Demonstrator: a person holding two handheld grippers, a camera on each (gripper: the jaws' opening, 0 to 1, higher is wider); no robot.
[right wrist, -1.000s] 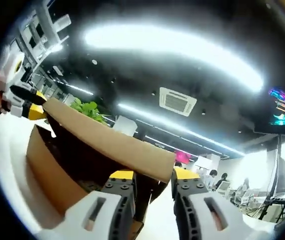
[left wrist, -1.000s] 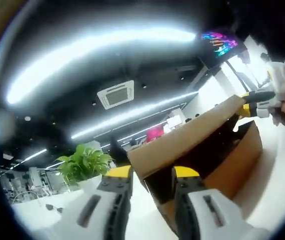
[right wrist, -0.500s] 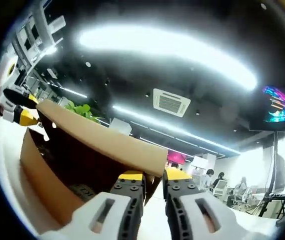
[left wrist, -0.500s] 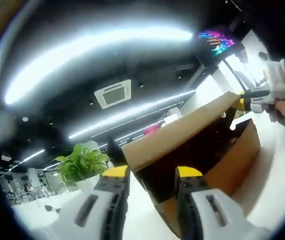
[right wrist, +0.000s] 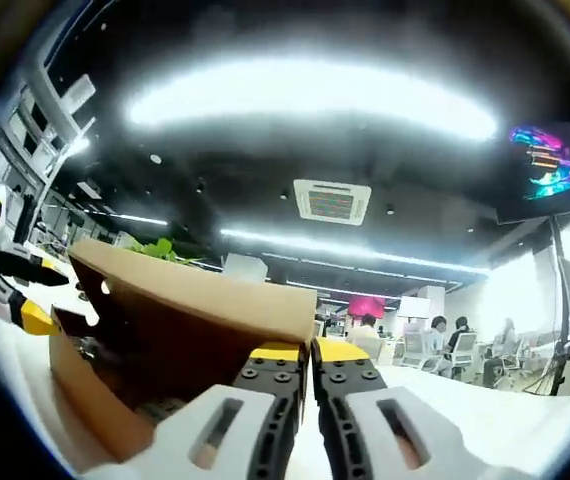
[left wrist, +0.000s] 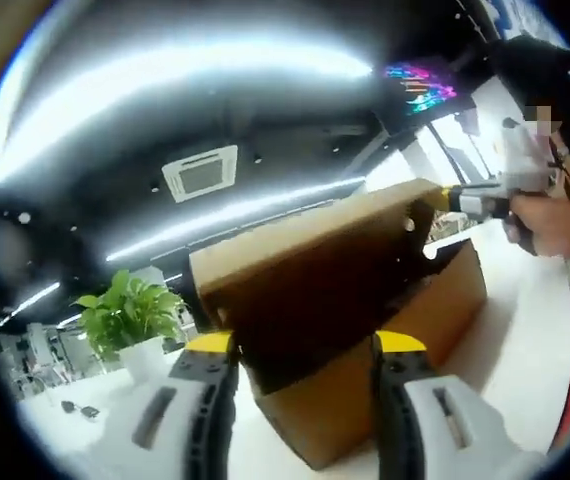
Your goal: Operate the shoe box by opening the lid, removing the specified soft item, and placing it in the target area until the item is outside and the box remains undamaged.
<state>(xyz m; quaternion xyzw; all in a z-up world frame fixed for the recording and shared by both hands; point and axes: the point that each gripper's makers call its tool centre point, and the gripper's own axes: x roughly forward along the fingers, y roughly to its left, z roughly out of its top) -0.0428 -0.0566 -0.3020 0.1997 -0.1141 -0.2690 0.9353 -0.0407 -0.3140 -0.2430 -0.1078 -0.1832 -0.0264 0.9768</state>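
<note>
At 12 o'clock of your wide left gripper (left wrist: 305,345): box (left wrist: 405,330), lid (left wrist: 295,265) raised; right gripper (right wrist: 305,352) pinches lid edge.

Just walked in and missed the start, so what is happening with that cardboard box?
A person with a gripper in each hand is lifting the lid of a cardboard shoe box that sits on a white table. The right gripper looks pinched on one corner of the lid's edge; the left gripper is at the other end with its jaws apart. The lid is tilted up, hinged along one side. The box interior is dark, so the soft item can't be made out.
</note>
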